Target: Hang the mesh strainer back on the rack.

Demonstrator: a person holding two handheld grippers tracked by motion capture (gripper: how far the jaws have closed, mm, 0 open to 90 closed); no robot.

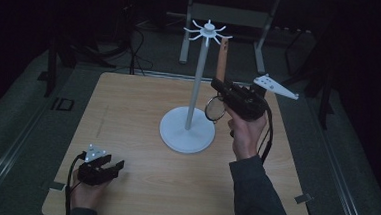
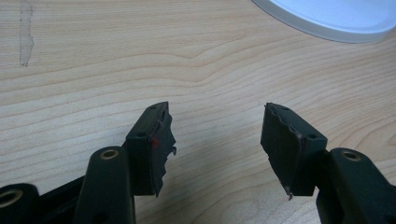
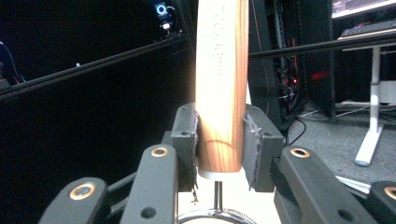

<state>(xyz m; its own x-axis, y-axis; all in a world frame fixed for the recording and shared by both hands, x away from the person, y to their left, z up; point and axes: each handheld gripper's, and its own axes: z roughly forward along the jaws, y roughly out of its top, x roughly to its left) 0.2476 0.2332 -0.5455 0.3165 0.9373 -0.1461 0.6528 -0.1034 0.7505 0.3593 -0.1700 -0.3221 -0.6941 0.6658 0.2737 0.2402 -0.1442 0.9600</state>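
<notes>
Nearest me, left gripper (image 1: 115, 167) rests low on the table (image 1: 138, 184), jaws spread; right gripper (image 1: 218, 85) pinches a wooden-handled utensil (image 3: 222, 84) beside the white rack (image 1: 193, 87).

Wooden table (image 1: 138, 184); white stand (image 1: 187, 130) on it

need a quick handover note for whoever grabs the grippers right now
Right gripper: shut on the wooden handle of a round wire-headed utensil, held upright beside the white hook stand, near its top hooks.
Left gripper: open, holding nothing, low over the wooden table at the near left.
Done: utensil picked up and raised.
Left: probably hanging it on a hook; it is not hung yet.
</notes>
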